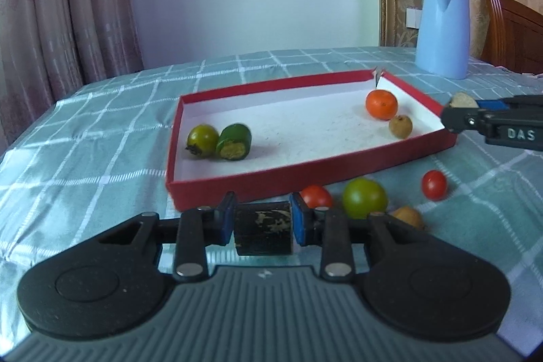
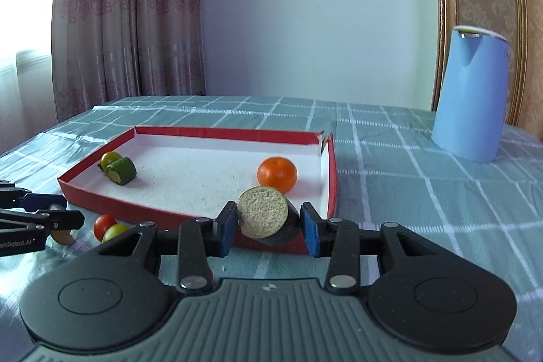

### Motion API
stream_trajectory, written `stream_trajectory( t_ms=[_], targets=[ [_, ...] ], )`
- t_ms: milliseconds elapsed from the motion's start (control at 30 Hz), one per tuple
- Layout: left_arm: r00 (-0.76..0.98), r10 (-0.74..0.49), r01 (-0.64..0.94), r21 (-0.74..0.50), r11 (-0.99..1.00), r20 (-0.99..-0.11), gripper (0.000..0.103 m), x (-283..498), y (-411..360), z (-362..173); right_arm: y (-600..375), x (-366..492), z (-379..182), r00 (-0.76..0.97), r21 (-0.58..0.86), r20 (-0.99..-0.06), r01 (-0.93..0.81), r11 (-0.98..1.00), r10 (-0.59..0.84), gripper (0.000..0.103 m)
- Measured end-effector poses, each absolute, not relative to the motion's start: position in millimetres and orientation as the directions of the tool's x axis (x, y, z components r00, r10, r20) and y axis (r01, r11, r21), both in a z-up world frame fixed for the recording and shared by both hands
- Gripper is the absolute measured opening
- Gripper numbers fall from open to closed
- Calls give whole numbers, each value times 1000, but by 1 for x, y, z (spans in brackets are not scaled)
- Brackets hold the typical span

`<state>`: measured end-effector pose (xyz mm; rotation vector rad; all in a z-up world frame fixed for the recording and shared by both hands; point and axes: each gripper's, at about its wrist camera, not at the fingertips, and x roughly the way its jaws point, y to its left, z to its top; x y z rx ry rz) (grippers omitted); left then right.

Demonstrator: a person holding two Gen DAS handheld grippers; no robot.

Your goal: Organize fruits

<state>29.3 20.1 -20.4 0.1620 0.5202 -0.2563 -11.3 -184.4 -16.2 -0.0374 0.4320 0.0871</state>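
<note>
- Right now we are holding a dark cut piece [image 2: 268,219] in the right hand-held gripper [image 2: 268,224], poised over the near rim of the red tray [image 2: 203,133] so it can drop beside the orange [image 2: 277,175].
- We are clamping a dark block-like piece [image 1: 263,231] in the left hand-held gripper [image 1: 263,224], probably another fruit chunk, though the view is poor.
- We are leaving a red tomato [image 1: 433,185] and a green tomato [image 1: 364,197] on the worktop [image 1: 101,131], just outside the tray, awaiting collection.
</note>
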Motion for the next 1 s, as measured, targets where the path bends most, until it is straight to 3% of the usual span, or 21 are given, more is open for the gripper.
stream_trajectory(
  t_ms=[200, 1000],
  targets=[
    [845, -203, 285, 95, 954, -494, 30, 34, 15, -12, -180, 1, -9, 908, -40, -412, -96, 995, 71, 35],
    [833, -215, 261, 20, 965, -510, 30, 93, -2, 2, -179, 42, -14, 885, -63, -464, -85, 994, 46, 34]
  ],
)
